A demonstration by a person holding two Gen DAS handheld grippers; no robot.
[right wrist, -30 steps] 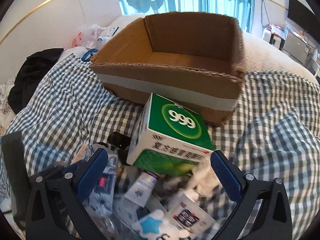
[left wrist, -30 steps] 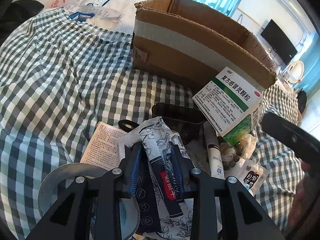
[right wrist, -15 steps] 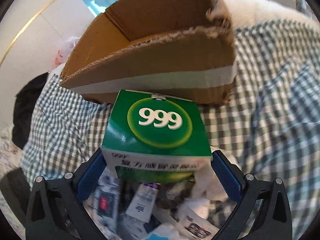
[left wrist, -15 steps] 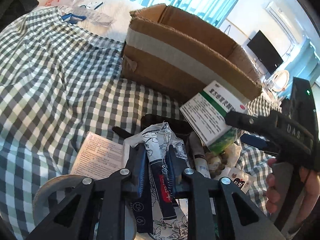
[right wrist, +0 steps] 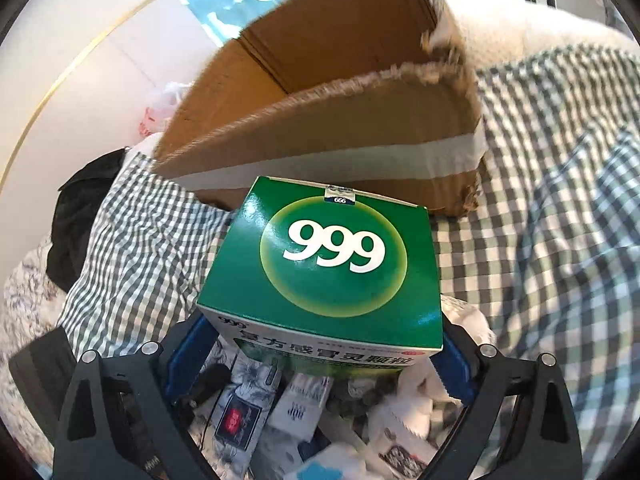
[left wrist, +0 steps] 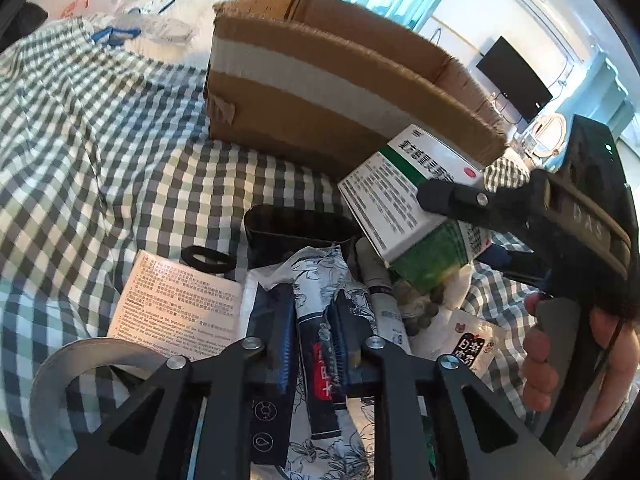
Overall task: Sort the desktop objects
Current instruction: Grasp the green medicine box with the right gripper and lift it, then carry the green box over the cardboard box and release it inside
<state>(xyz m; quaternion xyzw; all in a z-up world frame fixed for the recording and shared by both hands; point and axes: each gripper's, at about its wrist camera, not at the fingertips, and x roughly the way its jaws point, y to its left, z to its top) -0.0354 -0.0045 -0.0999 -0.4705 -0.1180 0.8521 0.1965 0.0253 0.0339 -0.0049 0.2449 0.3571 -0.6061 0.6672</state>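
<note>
Because the open brown cardboard box with a grey tape band (left wrist: 340, 92) stands at the far side of the clutter on the green-and-white checked bed cover (left wrist: 100, 152), both tools work from the heap just in front of it. The right gripper (right wrist: 320, 356) has its blue-padded fingers (right wrist: 186, 354) spread wide around the green-and-white "999" medicine carton (right wrist: 328, 264); they have just been closing in, and the pads now sit against the carton's two sides, holding it tilted above the heap just short of the box's near wall, presumably so it can clear that wall. The left gripper (left wrist: 316, 340) has been narrowing too, and its fingers (left wrist: 280, 336) are pinched on a slim floral-printed sachet with a dark label (left wrist: 320, 320), lying in the heap nearer than the box. A printed paper leaflet (left wrist: 180, 312) lies beside it. A person's hand (left wrist: 560, 360) grips the right tool's handle.
</note>
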